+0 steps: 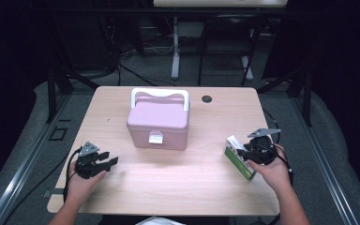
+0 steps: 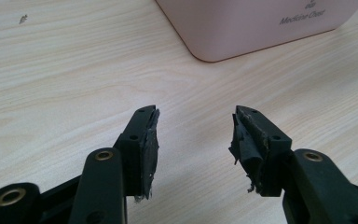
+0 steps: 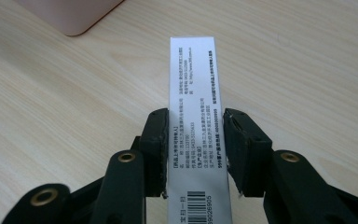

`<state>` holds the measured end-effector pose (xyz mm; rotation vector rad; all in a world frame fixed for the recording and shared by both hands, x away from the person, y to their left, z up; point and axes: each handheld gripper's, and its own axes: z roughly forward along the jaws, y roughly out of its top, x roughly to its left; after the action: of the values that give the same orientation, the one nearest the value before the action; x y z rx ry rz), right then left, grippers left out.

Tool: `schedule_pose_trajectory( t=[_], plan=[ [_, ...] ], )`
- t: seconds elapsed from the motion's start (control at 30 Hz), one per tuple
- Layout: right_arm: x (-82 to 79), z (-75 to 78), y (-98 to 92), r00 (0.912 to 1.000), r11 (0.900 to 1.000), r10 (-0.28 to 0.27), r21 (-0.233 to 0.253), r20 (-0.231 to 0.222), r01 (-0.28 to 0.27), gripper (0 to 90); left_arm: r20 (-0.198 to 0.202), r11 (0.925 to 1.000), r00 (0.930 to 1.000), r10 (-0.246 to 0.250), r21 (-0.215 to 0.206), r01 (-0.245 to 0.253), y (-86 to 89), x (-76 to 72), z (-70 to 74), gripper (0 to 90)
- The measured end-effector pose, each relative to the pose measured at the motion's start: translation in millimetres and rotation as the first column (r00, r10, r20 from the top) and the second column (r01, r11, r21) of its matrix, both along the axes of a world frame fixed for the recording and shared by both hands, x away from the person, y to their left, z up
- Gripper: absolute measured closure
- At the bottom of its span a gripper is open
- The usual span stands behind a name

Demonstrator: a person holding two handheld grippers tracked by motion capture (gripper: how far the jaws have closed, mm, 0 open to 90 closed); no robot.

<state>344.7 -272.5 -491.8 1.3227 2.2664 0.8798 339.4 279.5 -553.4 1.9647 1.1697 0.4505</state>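
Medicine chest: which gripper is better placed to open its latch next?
Left. The left gripper is open and empty, facing the medicine chest, latch near. The right gripper straddles the medicine box.

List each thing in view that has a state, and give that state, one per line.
Pink medicine chest: lid down, front latch closed, white handle folded back; standing on the table.
Green and white medicine box: closed, on its narrow side, gripped between the right gripper's jaws.
Left gripper: open, empty, over bare table.
Right gripper: shut on the medicine box.
Table: round cable hole at the far edge.
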Motion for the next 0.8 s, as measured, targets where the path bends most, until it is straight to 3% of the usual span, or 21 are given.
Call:
schedule_pose_trajectory(
  t=[0.2,0.4,0.47,0.57,0.73,0.8],
  plan=[
    [-5.3,16.6,1.7,0.9984,0.999,-0.008,0.047,0.056,0.005,58.4,-0.006,1.0,1.0,-0.001,0.004,0.001,0.3,1.1,0.8,50.0],
    [-12.3,29.3,22.7,0.9937,0.998,0.028,0.057,0.109,-0.034,58.4,-0.017,0.9996,0.9998,-0.011,-0.026,0.01,-1.1,5.7,0.9,50.2],
    [-13.1,29.7,30.6,0.9925,0.997,0.038,0.06,0.116,-0.046,58.4,-0.031,0.9973,0.9994,-0.013,-0.073,0.011,-0.9,9.8,0.0,50.3],
    [-11.7,26.9,42.5,0.9918,0.995,0.037,0.09,0.123,-0.048,59.3,-0.042,0.9973,0.9991,-0.011,-0.073,0.008,-2.3,16.4,-1.2,51.0],
    [-5.1,15.5,62.9,0.9936,0.991,0.021,0.129,0.111,-0.035,59.3,-0.001,0.9974,0.9998,-0.019,-0.07,0.019,-8.6,26.1,3.7,53.3],
    [-0.8,10.3,72.3,0.9935,0.991,0.034,0.128,0.109,-0.048,58.9,-0.009,0.9966,0.9996,-0.028,-0.078,0.027,-10.8,29.9,8.4,54.3]
  ],
)
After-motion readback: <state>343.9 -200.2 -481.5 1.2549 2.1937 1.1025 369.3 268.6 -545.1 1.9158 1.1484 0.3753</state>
